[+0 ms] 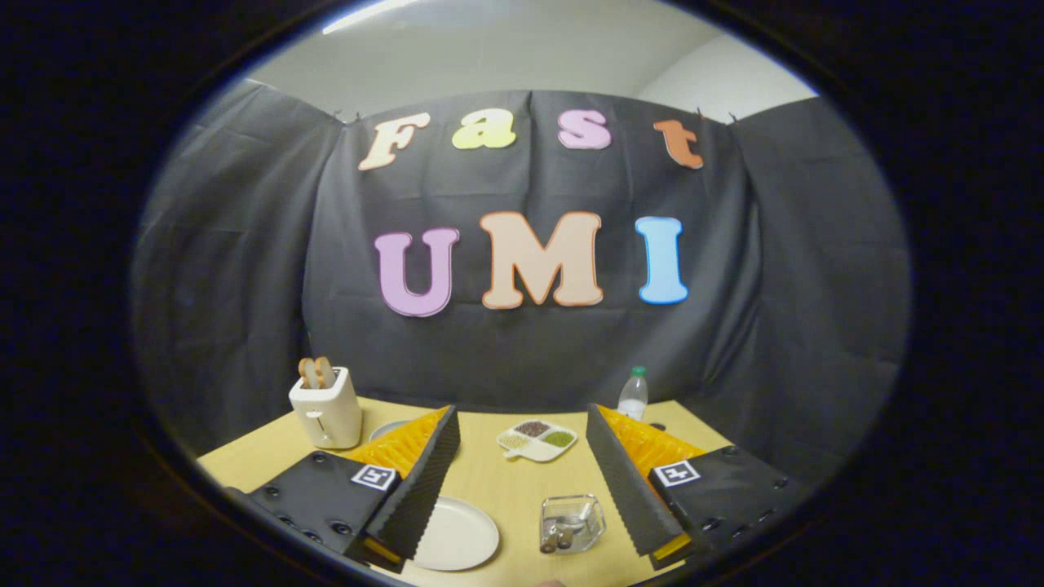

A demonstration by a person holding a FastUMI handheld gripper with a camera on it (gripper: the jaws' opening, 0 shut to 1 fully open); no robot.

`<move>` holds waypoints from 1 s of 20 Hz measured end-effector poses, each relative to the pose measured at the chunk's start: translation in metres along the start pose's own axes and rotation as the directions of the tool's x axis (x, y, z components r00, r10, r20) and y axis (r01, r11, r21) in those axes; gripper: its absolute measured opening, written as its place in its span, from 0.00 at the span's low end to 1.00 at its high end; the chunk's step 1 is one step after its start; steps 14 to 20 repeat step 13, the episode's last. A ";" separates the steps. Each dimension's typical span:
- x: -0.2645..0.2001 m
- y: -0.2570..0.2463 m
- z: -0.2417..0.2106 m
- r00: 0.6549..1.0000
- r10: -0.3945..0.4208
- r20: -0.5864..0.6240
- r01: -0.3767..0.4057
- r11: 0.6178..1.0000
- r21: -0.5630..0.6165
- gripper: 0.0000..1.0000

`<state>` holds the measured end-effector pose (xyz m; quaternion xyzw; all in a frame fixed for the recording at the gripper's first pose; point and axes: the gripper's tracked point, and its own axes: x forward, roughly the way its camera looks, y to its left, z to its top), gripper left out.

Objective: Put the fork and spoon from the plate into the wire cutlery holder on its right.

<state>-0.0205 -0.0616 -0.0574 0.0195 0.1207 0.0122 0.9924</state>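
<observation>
Booth wall: black cloth [522,342], hung in creased panels, pinned along its top edge, wrapping round on both sides beyond the fingers. Above the cloth, a pale plain room wall [506,61] meets a lighter section [718,77] at a corner. A bright strip of ceiling light [371,15] shows high up. Furniture: a light wooden tabletop [514,489], matte, evenly lit, running from under the fingers to the foot of the cloth.

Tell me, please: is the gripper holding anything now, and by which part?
Nothing is held. The gripper is open, its fingers wide apart above the table, with the plate and wire cutlery holder between them.
</observation>
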 end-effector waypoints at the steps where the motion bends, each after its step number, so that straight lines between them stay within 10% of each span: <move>1: -0.002 0.004 0.002 1.000 0.005 0.007 -0.005 1.000 -0.004 0.98; 20: -0.020 0.019 0.011 0.999 -0.008 0.048 0.006 0.999 0.039 0.98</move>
